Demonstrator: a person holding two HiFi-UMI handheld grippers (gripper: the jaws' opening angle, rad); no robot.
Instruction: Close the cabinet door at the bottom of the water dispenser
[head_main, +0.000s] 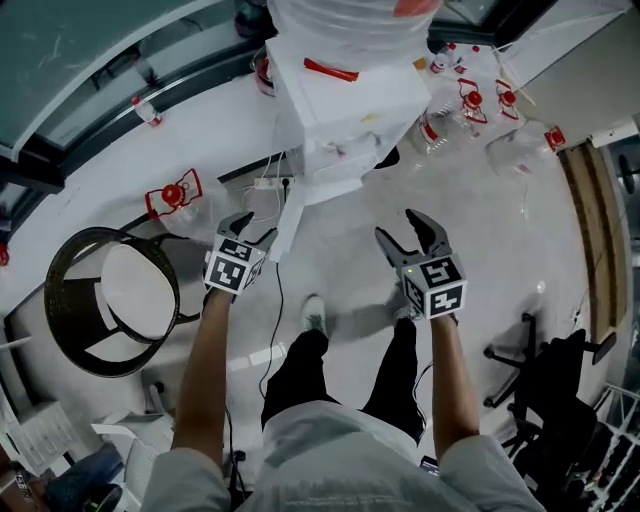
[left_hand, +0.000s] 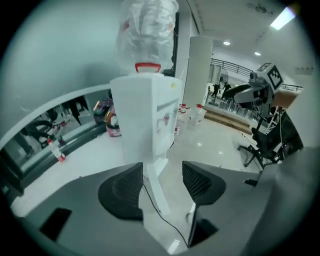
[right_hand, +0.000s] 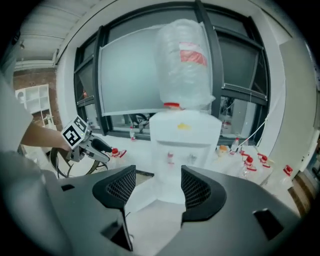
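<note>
My left gripper and right gripper both gape empty. The cabinet door stands ajar just ahead of my left. A careless push could pinch the cable beside it.

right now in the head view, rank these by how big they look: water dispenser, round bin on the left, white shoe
1. water dispenser, but its top is nearer the camera, so its lead is unsure
2. round bin, close behind
3. white shoe, clearly smallest
</note>
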